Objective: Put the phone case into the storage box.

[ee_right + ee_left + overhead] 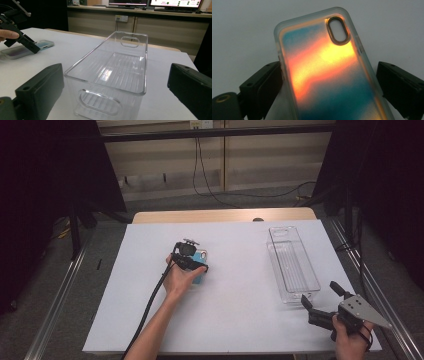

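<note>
L gripper (329, 82): jaws astride translucent orange-teal phone case (327, 72), left pad touching, right just off.
R gripper (115, 95): wide, empty; clear plastic bin (112, 72) ahead.

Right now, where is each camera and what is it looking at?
High view: above the person's side, looking forward and down at the table; both forearms and hands come in from the bottom.
Left gripper view: on the left gripper, looking down at the phone case between its black fingers.
Right gripper view: on the right gripper, low, looking across the table at the clear bin between its open fingers.
Shared: the high view and the right gripper view both show the bin, case and left gripper.
</note>
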